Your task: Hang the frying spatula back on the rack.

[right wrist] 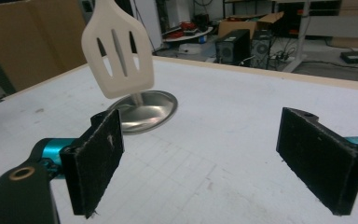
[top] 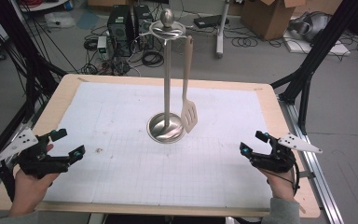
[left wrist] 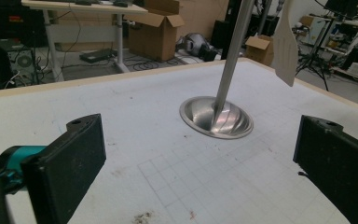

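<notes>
While both hands rest low near the front edge of the worktop (top: 65,88), a slotted spatula (top: 189,116) hangs from the ringed top of a metal stand (top: 167,84) that rises at the worktop's middle. The spatula's handle runs straight down beside the pole, and its pale blade dangles just above the right side of the stand's round base, apparently clear of it, though the high view is too coarse to be sure. In the right gripper view the blade (right wrist: 117,60) shows three slots and hangs in front of the shiny base (right wrist: 144,112).

The left gripper (top: 67,144) sits near the front left corner, its jaws spread wide with nothing between them; the left gripper view shows bare gridded paper between the two black jaws, with the stand's base (left wrist: 216,116) ahead and the spatula's edge (left wrist: 286,46) at the upper right. The right gripper (top: 251,142) sits near the front right corner, jaws likewise parted and empty, pointed toward the stand. Both grippers are well apart from the stand and the spatula.

A white gridded sheet (top: 121,116) covers most of the worktop, marked by a small brownish stain (top: 99,150) toward the front left. Beyond the far edge, computer towers (top: 121,23) and a cardboard box (top: 270,14) stand on the floor.
</notes>
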A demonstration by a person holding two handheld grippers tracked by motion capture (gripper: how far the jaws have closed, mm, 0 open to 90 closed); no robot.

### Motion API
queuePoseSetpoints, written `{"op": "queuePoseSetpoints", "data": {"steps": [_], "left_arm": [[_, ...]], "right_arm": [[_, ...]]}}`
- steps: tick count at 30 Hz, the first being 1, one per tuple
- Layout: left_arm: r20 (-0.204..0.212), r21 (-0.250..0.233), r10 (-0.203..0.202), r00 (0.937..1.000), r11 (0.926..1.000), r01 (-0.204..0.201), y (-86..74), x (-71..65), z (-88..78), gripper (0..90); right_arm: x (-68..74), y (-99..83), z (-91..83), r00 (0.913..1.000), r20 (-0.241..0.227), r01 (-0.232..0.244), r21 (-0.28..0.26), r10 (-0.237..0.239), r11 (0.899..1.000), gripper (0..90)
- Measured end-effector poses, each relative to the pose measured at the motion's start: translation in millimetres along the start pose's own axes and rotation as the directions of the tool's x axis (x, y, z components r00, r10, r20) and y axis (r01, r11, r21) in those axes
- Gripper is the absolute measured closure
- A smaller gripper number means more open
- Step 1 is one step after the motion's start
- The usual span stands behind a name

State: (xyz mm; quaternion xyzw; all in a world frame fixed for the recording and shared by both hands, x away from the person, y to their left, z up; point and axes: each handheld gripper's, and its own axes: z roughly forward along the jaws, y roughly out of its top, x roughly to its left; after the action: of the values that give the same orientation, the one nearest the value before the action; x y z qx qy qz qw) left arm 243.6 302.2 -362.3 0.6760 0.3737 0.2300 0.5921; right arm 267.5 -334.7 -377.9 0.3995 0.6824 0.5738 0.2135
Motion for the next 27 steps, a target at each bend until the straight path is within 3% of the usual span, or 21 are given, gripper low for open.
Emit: {"op": "queuePoseSetpoints", "data": {"steps": [5,18,27], "left_arm": [[-0.004,0.006,-0.004,1.0,1.0,0.004,-1.5,1.0,0.0,2.7],[-0.009,0.009,-0.011,0.9999,0.9999,0.012,-3.9,3.2,-1.5,2.7],[-0.018,0.007,-0.011,0.9998,0.9999,0.011,-5.2,4.0,-4.5,2.7]], "right_arm": [[-9.4,-8.0,-4.5,0.9997,0.017,-0.016,0.005,0.016,1.0,13.9],[-17.1,-10.1,-16.7,0.9994,0.029,-0.017,-0.009,0.017,1.0,13.9],[-15.6,-9.4,-20.9,0.999,0.035,0.027,0.004,-0.027,1.0,14.0]]}}
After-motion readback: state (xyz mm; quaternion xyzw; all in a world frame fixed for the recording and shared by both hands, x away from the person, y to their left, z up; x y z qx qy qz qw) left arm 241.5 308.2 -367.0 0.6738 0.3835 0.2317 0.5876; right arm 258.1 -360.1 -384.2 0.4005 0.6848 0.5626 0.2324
